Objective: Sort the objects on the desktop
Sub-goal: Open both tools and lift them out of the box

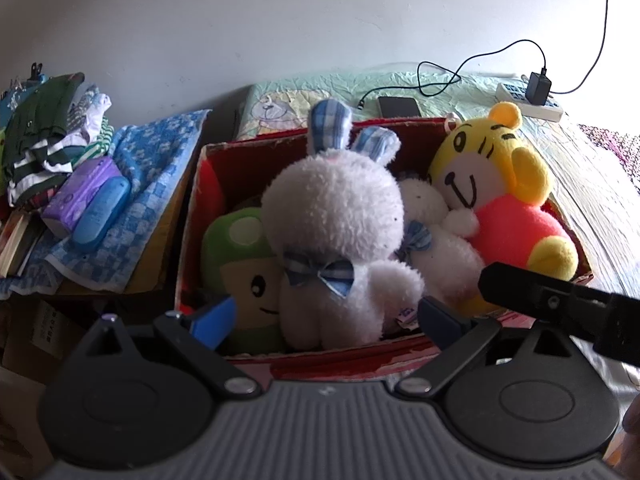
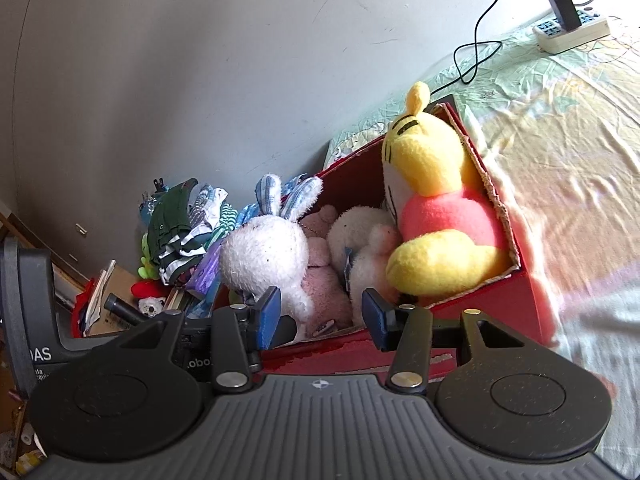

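Starting at the left, a heap of folded clothes [image 1: 44,148] and a blue checked towel [image 1: 132,208] lie beside a red cardboard box [image 1: 320,356] on the bed [image 1: 592,200]. Packed inside it are a green mushroom plush [image 1: 240,264], a white rabbit plush [image 1: 332,216] with blue plaid ears, and a yellow tiger plush [image 1: 492,184] at the right wall. The left hand-held gripper [image 1: 324,316] hangs at the near rim, jaws spread around the rabbit's lower body. The right hand-held gripper [image 2: 320,316] hovers alongside, jaws apart, holding nothing. Far right sits a power strip [image 1: 532,102].
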A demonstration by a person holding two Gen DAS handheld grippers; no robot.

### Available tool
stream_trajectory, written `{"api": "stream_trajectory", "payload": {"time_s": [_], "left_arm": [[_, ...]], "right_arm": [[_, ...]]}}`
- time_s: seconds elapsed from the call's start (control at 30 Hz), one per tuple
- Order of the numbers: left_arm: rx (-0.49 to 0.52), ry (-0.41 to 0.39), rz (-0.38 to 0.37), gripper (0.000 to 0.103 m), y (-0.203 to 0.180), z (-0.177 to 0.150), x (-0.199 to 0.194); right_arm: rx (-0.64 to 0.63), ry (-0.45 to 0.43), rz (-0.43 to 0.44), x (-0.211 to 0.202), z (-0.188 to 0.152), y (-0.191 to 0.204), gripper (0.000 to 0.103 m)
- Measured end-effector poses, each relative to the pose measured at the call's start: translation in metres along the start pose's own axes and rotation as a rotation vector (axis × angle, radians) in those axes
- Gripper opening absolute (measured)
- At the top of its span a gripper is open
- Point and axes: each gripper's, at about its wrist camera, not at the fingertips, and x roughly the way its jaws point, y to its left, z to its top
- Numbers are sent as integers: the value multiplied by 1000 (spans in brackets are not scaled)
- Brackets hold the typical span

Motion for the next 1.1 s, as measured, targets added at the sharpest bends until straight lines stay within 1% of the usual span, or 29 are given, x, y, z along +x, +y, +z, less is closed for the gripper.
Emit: {"api": "stream_trajectory", "payload": {"time_s": [0.13,0.27,0.43,0.53,0.63,0.73,0.87,0.97,1.03,1.1], "left_arm": [[-7,7,-19,95,1,0,1],[-14,12,-21,95,1,-1,2],[-50,23,-49,96,9,-1,7],[-50,17,-53,97,9,-3,9],[-47,10,-56,99,10,-4,10],[-54,8,-61,99,12,-4,11],[-45,-11,-36,99,7,-6,9],[-76,-7,-44,99,8,-5,5],[-101,-9,-36,99,8,-5,-1],[-125,-27,-32,99,6,-5,-11]], "right_arm": [[-2,-8,-16,-1,-1,1,51],[-31,-8,-43,0,-1,6,53],[-41,-6,-50,0,-3,7,53],[-51,-4,-55,-1,-3,7,53],[-57,-3,-48,-1,-4,6,52],[-51,5,-34,-1,-2,3,52],[-59,36,-17,0,3,2,52],[-69,53,-8,-2,8,0,54],[-76,66,3,-4,12,-2,54],[-88,82,20,-7,14,-5,54]]}}
